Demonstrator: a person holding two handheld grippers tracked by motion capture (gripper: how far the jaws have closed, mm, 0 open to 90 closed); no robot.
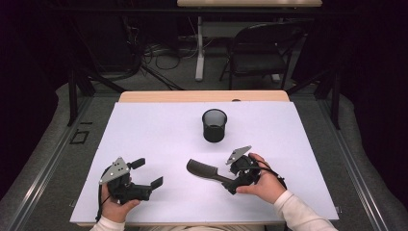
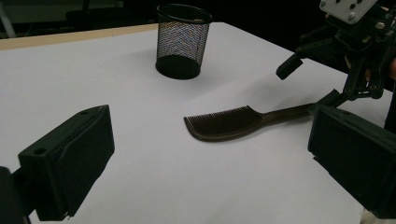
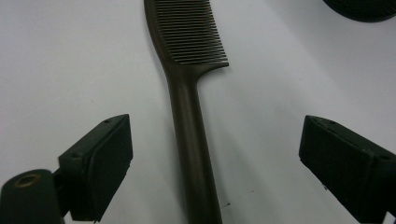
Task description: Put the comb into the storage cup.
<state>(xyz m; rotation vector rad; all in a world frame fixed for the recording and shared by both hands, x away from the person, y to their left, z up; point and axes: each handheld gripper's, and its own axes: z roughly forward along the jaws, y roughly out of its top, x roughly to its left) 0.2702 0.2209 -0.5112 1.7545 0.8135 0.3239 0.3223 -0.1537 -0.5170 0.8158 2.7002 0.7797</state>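
A dark brown comb (image 1: 204, 171) lies flat on the white sheet, its teeth end to the left and its handle running right. In the right gripper view the comb's handle (image 3: 189, 107) runs up between the two black jaws. My right gripper (image 3: 219, 168) is open, and both pads stand well clear of the handle. From the left gripper view, the right gripper (image 2: 309, 83) sits low over the handle end of the comb (image 2: 224, 123). My left gripper (image 1: 148, 172) rests near the front left, open, with nothing between its jaws.
A black mesh cup (image 1: 214, 125) stands upright behind the comb, near the sheet's middle. The white sheet (image 1: 159, 130) covers a wooden table whose far edge (image 1: 202, 96) shows. A folding chair (image 1: 262, 48) and cables lie beyond the table.
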